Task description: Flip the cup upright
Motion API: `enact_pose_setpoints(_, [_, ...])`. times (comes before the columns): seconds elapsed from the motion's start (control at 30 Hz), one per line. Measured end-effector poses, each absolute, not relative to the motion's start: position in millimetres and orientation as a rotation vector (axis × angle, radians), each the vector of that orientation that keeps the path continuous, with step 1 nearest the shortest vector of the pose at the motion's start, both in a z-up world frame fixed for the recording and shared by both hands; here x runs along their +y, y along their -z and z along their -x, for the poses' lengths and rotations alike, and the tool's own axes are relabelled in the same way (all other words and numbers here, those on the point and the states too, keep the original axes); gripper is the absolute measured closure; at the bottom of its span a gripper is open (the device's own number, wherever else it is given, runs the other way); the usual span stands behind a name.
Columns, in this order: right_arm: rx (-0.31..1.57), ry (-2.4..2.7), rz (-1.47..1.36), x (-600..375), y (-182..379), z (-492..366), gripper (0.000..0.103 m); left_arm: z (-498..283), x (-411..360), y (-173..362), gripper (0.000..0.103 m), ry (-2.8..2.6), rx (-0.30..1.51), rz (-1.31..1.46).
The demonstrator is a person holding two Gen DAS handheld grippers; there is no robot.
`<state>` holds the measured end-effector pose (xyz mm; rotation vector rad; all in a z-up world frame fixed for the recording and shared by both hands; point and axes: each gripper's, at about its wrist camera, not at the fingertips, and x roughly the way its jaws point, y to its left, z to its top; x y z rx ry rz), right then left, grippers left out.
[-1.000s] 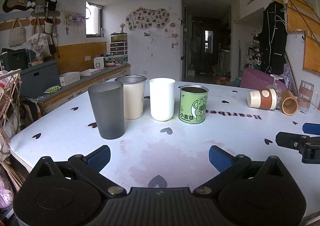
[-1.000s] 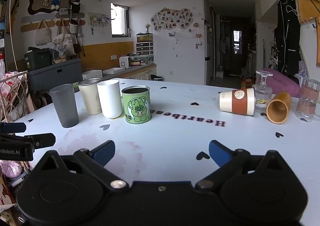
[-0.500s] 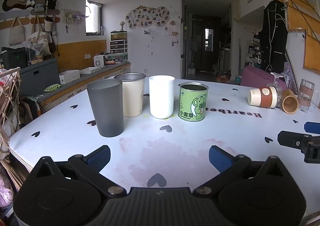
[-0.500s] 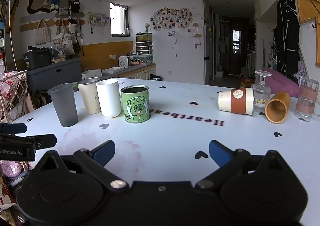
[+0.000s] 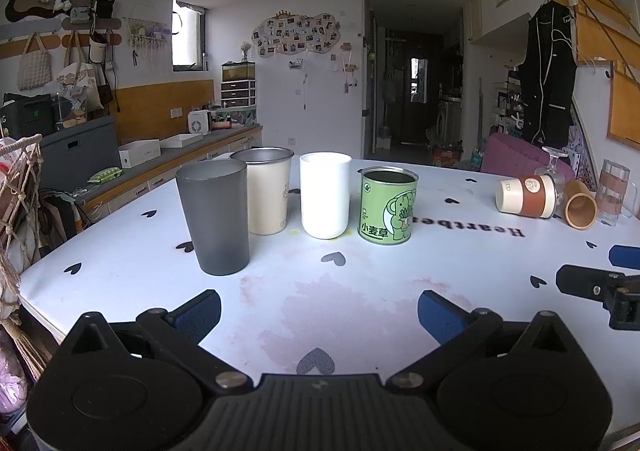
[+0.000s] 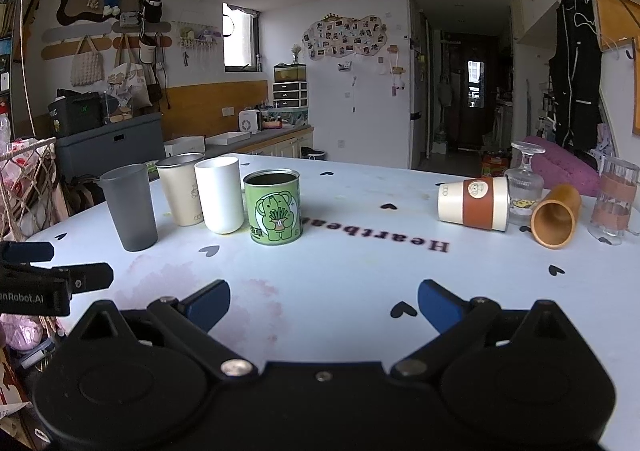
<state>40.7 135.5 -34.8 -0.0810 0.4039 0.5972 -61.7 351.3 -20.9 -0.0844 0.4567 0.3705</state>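
A cream cup with a brown sleeve [image 6: 473, 202] lies on its side at the far right of the white table [image 6: 360, 271]; it also shows in the left wrist view [image 5: 526, 196]. An orange cup [image 6: 555, 215] lies on its side beside it, mouth toward me, also in the left wrist view [image 5: 580, 204]. A clear stemmed glass [image 6: 524, 183] stands upside down behind them. My right gripper [image 6: 324, 305] is open and empty, well short of the cups. My left gripper [image 5: 319, 315] is open and empty in front of the upright cups.
Upright in a row at the left: a grey cup [image 5: 214, 217], a cream metal cup [image 5: 267, 190], a white cup [image 5: 325, 195] and a green tin [image 5: 387, 205]. A glass with a brown band [image 6: 614, 199] stands at the far right edge.
Both views have shifted slightly; the cups look a little nearer and lower in frame. Both grippers stay open and nothing on the table has moved.
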Motion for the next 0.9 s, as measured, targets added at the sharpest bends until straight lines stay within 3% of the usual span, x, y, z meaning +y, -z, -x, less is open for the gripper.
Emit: enact_pose_setpoints(0.9, [0.405, -0.593, 0.081, 137.5, 32.2, -39.1, 0.002, 60.4, 351.0, 19.3, 0.0, -0.372, 0.458, 0.086])
